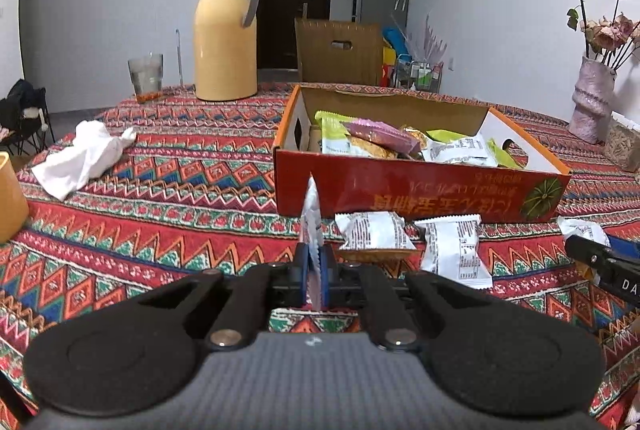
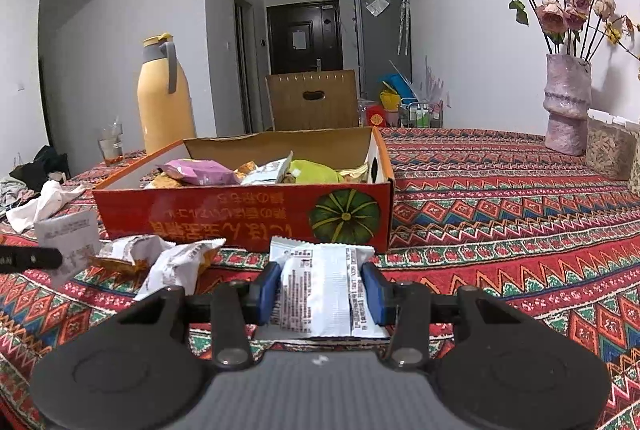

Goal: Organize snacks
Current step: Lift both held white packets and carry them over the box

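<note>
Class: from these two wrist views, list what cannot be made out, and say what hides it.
- Left wrist view: the packet in the left gripper is edge-on, so its print is unreadable.
- Left wrist view: the right gripper is cut off by the picture's edge.
- Right wrist view: the lower snacks in the pumpkin box are hidden by its front wall and by the packets on top.

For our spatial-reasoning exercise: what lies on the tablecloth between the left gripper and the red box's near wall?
In the left wrist view, two white snack packets lie between the left gripper and the red box.
</note>
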The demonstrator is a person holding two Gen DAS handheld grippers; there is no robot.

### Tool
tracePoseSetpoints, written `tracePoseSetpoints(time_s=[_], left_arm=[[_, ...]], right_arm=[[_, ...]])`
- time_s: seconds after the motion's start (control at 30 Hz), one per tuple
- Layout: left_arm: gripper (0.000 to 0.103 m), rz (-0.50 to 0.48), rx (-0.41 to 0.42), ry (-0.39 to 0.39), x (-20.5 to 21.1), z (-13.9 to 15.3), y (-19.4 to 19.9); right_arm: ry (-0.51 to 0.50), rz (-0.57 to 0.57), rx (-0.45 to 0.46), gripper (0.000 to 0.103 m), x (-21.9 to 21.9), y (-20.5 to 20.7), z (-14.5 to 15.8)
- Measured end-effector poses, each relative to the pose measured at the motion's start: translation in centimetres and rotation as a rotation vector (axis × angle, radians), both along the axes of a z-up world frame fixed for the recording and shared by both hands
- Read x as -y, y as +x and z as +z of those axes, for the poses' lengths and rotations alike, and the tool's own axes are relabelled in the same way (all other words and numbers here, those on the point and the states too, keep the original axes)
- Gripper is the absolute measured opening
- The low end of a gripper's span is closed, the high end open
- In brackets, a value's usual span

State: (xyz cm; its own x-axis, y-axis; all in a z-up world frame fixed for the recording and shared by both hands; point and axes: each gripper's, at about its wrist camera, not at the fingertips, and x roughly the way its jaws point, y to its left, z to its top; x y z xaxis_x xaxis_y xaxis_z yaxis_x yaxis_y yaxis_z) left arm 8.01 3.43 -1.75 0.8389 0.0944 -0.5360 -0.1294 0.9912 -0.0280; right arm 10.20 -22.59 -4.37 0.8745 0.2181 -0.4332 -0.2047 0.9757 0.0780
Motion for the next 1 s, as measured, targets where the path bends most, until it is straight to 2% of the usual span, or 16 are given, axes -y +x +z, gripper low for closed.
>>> tracePoseSetpoints(time_s=[0.5, 0.77, 1.0], left_arm=[[0.011, 0.009, -0.07, 0.012, -0.3, -1.6, 2.6], [0.01, 0.013, -0.049, 0.023, -0.5, -1.8, 3.3], [0.009, 0.0, 0.006, 0.039, -0.4, -0.9, 2.2]], right_arm=[[-0.008, 0.012, -0.021, 0.043, -0.5, 0.3, -0.5], [-0.009, 0.012, -0.03, 0.044, -0.6, 0.6, -0.8], [-0.008, 0.013, -0.029, 0.044, -0.6, 0.6, -0.9]])
